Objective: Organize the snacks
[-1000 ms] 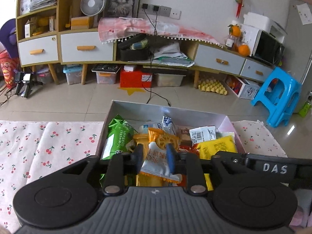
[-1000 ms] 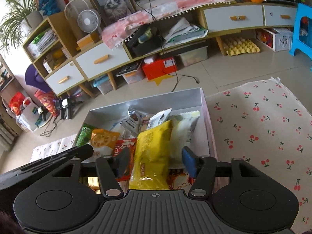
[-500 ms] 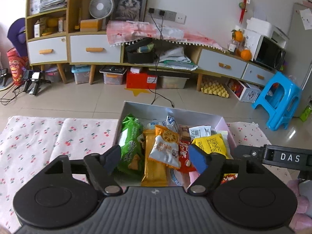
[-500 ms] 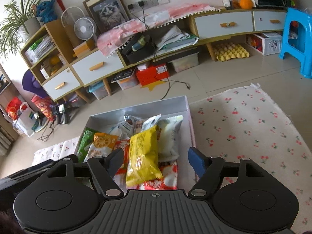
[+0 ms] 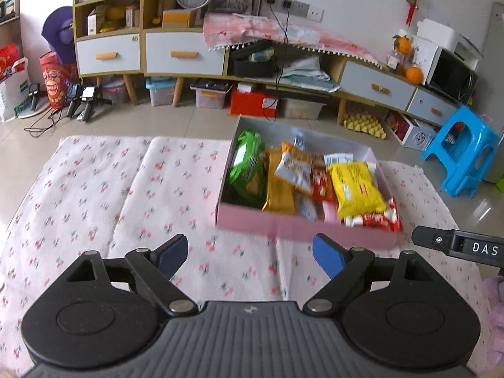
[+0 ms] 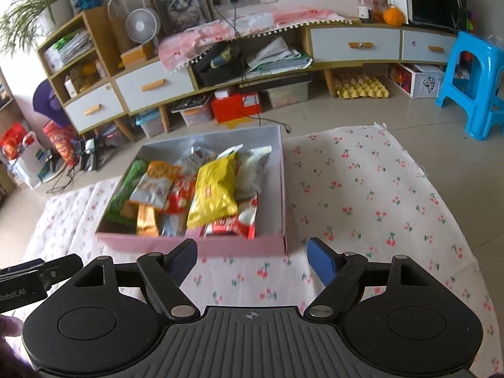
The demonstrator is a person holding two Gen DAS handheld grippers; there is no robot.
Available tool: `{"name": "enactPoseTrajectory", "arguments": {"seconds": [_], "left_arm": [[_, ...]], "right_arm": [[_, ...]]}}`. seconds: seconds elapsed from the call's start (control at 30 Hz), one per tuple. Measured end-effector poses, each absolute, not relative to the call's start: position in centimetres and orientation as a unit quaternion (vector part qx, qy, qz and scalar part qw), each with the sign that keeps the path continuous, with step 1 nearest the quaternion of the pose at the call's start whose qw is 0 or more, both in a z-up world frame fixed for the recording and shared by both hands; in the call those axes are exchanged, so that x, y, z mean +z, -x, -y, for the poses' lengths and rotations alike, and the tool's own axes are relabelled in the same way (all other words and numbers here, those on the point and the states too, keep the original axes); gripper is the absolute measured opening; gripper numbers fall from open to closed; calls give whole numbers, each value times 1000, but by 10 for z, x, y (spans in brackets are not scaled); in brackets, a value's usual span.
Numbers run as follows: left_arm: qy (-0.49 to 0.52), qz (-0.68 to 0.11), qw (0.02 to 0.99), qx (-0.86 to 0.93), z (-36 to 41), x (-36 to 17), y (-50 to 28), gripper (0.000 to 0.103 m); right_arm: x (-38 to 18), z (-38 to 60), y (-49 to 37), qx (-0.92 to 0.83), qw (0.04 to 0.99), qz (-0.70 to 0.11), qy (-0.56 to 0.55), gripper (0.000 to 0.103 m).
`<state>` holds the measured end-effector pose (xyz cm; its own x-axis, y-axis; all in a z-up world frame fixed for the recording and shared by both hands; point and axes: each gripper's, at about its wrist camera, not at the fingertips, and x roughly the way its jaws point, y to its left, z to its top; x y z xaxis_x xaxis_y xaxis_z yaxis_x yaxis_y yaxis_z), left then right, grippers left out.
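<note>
Because every packet now lies inside the pink box (image 5: 302,230), the cherry-print cloth (image 5: 126,195) around it carries no loose snack, which suggests the sorting is near its end. One cloth covers the surface, and one box stands on it toward the far edge, its near wall facing both cameras. Both claws sit short of that wall over bare cloth, probably so the packets can settle untouched. The left claw (image 5: 250,256) has just been opening its jaws and they stand wide apart with only cloth between them; the right claw (image 6: 252,256) has likewise just been opening and is empty too.

Inside the box the snacks lie side by side in rough rows, likely so each label can be read. Counted from large to small: one green bag (image 5: 247,170) along the left wall, one yellow bag (image 5: 356,189) lying on top toward the right, one long orange-gold pack (image 5: 278,192), one white-and-orange pouch (image 5: 294,170) resting across it, and at least two red-and-white packs (image 5: 375,219) near the front wall. Several pale packets toward the back overlap too much to count.
</note>
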<state>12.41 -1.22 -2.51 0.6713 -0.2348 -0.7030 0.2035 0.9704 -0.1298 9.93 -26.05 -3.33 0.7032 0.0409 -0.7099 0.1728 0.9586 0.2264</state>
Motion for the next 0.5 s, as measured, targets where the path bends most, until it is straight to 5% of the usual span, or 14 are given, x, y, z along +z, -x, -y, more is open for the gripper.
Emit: {"name": "enactPoseTrajectory", "arguments": {"seconds": [0.5], "left_arm": [[-45, -385, 911, -140, 23, -22, -62, 94]], "right_arm": [[-18, 218, -35, 22, 910, -405, -80, 84]]}}
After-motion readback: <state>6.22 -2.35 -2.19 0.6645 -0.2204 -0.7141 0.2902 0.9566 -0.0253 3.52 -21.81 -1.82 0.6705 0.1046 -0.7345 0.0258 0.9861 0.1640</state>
